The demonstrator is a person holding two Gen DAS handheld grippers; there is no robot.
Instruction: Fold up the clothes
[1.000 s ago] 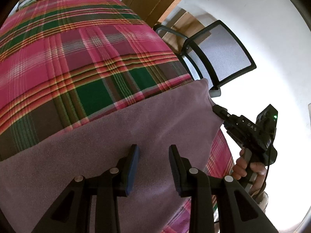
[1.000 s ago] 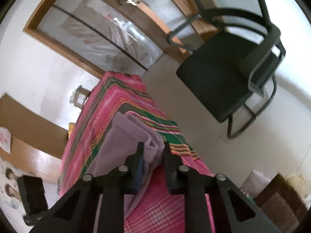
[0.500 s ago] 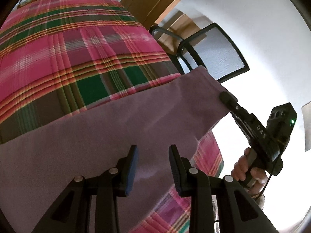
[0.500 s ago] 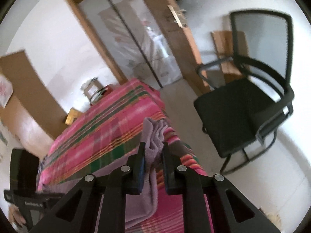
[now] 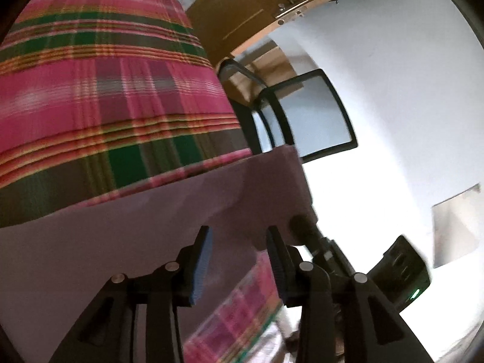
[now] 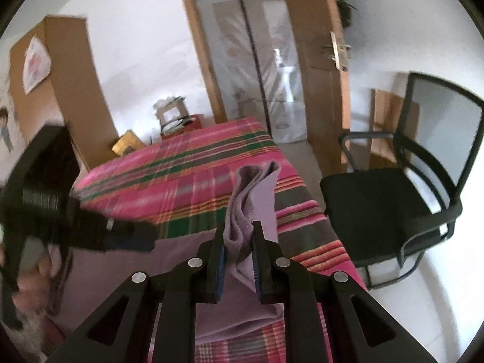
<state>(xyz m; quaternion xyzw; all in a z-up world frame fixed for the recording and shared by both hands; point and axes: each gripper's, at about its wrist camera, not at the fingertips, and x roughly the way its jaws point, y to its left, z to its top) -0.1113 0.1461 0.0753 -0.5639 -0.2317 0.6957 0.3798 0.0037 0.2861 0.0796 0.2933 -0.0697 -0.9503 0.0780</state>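
Right gripper [image 6: 238, 242] clamps a bunched edge of the purple cloth [image 6: 254, 187] above the table [image 6: 181, 166]. Left gripper [image 5: 239, 242] jaws have just been opening, cloth between them, unpinched.

Each camera sits just behind its own claw and looks forward and downward along the fingers. The left wrist view, close over the mauve cloth [image 5: 127, 242], faces the plaid-covered table [image 5: 106, 90] ahead and the mesh chair [image 5: 314, 115] to the claw's right. The right wrist view faces the same table [image 6: 193, 169], cloth [image 6: 257, 187] and chair [image 6: 393, 199], with a doorway beyond.
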